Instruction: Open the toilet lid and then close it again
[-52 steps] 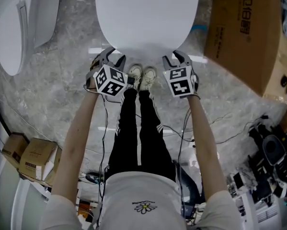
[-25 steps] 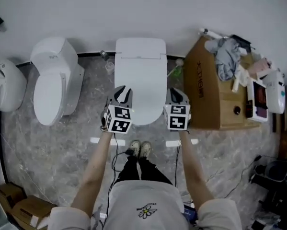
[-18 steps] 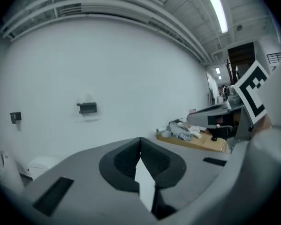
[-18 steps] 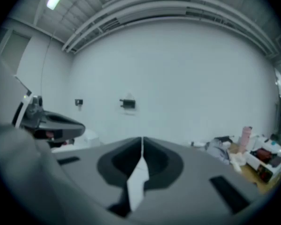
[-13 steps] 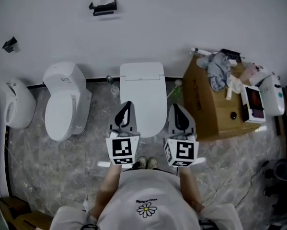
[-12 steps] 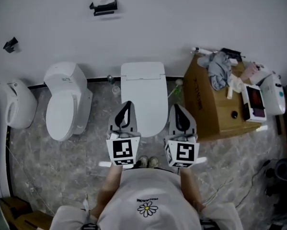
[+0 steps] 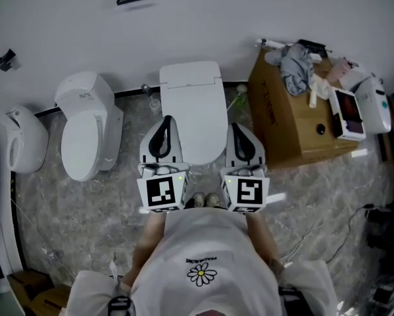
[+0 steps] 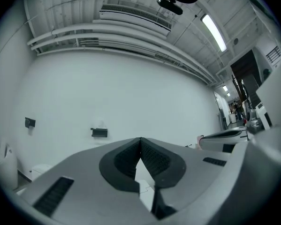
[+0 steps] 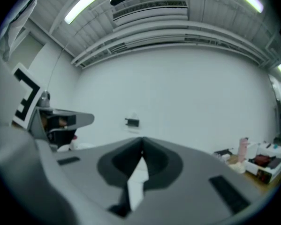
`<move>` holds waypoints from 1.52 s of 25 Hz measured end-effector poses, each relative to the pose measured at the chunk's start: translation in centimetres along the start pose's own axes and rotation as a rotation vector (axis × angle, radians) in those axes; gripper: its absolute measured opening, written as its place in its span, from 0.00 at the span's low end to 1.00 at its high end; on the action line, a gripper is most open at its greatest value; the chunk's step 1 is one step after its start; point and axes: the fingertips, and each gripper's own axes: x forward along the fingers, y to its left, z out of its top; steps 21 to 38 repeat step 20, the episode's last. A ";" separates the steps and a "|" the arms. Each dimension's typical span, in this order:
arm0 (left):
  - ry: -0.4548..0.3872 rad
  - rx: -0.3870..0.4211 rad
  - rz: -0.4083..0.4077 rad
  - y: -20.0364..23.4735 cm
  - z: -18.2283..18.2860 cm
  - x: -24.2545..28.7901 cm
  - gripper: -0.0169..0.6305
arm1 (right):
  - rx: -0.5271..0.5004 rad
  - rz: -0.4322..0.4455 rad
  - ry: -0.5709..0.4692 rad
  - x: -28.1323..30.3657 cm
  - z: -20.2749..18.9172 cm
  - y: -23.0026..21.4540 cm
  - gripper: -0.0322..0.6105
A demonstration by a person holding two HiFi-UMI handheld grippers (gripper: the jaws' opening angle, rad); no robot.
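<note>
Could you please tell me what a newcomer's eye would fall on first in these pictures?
Two grey grippers with black-and-white marker cubes, the left gripper and right gripper, sit side by side at the head view's centre, both shut and empty. Just beyond stands a white square-lidded toilet, lid down, with a rounder white toilet to its left and a cluttered brown cardboard box to its right.

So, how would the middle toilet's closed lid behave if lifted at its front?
Probably stiff: the lid looks like one flat, hard shell. Its smooth white surface may be slippery. Likely it pivots at its far end rather than lifting free.
</note>
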 end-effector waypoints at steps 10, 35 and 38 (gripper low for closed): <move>-0.008 0.006 0.006 0.1 0.3 -1.4 0.07 | -0.007 0.038 -0.018 -0.6 0.9 0.9 0.10; -0.028 0.008 -0.006 -0.5 0.7 -1.8 0.07 | -0.016 0.048 -0.018 -1.0 0.9 0.7 0.10; -0.028 0.008 -0.006 -0.5 0.7 -1.8 0.07 | -0.016 0.048 -0.018 -1.0 0.9 0.7 0.10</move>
